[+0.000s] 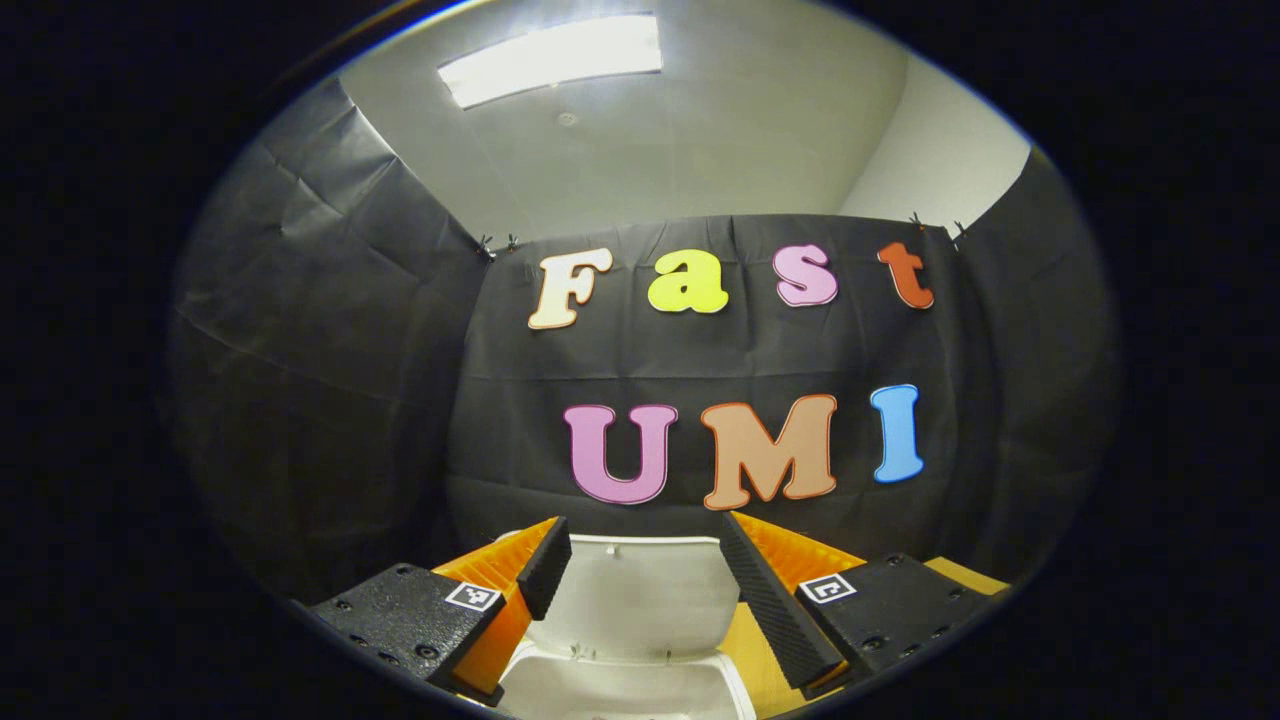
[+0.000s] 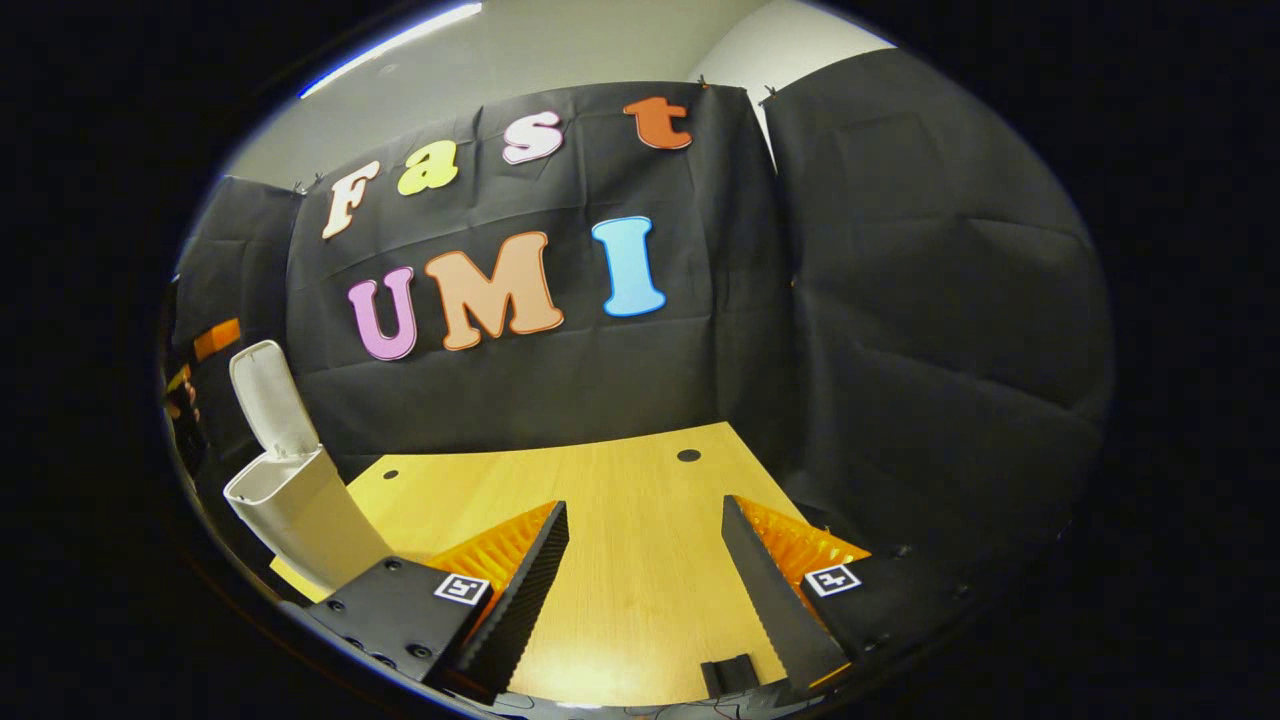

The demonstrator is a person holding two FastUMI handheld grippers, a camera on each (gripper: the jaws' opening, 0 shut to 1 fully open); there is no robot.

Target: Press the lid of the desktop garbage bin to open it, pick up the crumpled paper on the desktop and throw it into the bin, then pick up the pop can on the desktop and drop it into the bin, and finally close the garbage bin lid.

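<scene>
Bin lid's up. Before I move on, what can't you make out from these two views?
- Inside of the bin, right gripper view: its own wall hides any contents.
- Bin opening, left gripper view: cut off by the bottom edge, below the raised lid.
- Left gripper and right gripper: both open, empty.

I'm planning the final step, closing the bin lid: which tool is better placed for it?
Left. The left tool is open and sits directly over the bin, facing its raised lid. The right tool hovers over bare table, off to the bin's side.
</scene>
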